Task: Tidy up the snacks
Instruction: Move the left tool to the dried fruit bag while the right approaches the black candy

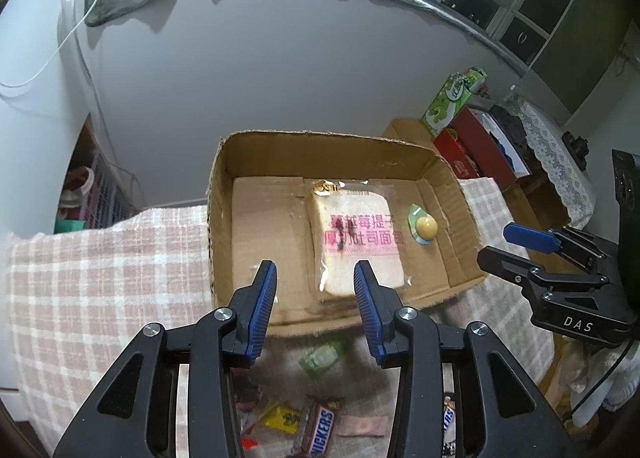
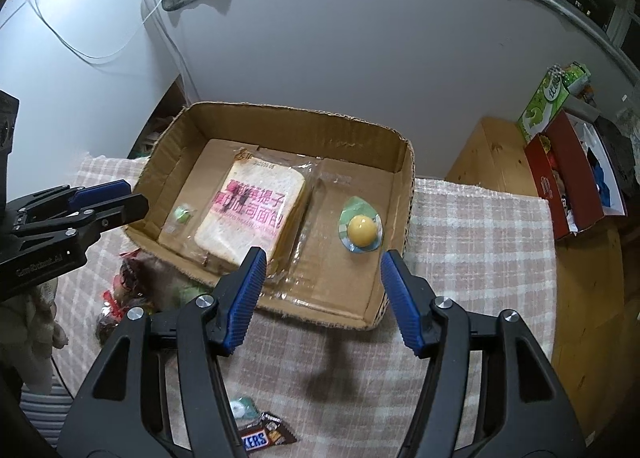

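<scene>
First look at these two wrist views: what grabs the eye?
The open cardboard box on the checked cloth, with a wrapped toast slice lying flat mid-floor and a yellow-domed sweet to its right. Both grippers, left and right, hang open and empty over its near edge; Snickers bars wait outside.

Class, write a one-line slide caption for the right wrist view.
Open right tongs hover empty over a cardboard box holding wrapped toast and an egg-shaped sweet.
</scene>
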Demonstrator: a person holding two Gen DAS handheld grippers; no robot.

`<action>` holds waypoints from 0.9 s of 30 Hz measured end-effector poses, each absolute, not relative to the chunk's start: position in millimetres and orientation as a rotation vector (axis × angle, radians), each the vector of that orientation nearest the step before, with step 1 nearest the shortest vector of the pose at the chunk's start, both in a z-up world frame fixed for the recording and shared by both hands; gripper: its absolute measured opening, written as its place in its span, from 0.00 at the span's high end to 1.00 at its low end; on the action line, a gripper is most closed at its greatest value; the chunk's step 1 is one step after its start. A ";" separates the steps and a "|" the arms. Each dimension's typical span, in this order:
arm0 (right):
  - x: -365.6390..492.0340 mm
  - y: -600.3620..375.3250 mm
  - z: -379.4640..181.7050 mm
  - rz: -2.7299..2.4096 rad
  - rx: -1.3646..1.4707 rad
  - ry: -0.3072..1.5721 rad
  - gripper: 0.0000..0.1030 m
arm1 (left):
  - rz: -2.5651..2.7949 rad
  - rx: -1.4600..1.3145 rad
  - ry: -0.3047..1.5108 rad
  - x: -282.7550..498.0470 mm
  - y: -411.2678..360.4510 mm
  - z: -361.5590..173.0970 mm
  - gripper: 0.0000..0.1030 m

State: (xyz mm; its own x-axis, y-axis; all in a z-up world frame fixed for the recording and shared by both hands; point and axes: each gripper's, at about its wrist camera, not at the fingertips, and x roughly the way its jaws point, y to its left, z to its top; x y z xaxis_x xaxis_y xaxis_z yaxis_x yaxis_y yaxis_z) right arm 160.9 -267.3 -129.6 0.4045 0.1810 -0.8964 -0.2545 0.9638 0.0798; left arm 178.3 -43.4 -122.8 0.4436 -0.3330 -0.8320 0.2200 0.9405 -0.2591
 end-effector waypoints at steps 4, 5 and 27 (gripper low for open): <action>144.6 -269.5 -124.0 0.288 -0.053 1.122 0.39 | -0.349 -0.113 1.050 164.6 -39.8 -119.2 0.63; 138.1 -270.8 -122.8 0.292 -0.045 1.125 0.39 | -0.350 -0.112 1.047 159.0 -36.9 -117.5 0.63; 10.0 -289.0 -158.8 0.431 -0.075 1.272 0.40 | -0.234 -0.237 1.147 48.8 50.4 -149.4 0.63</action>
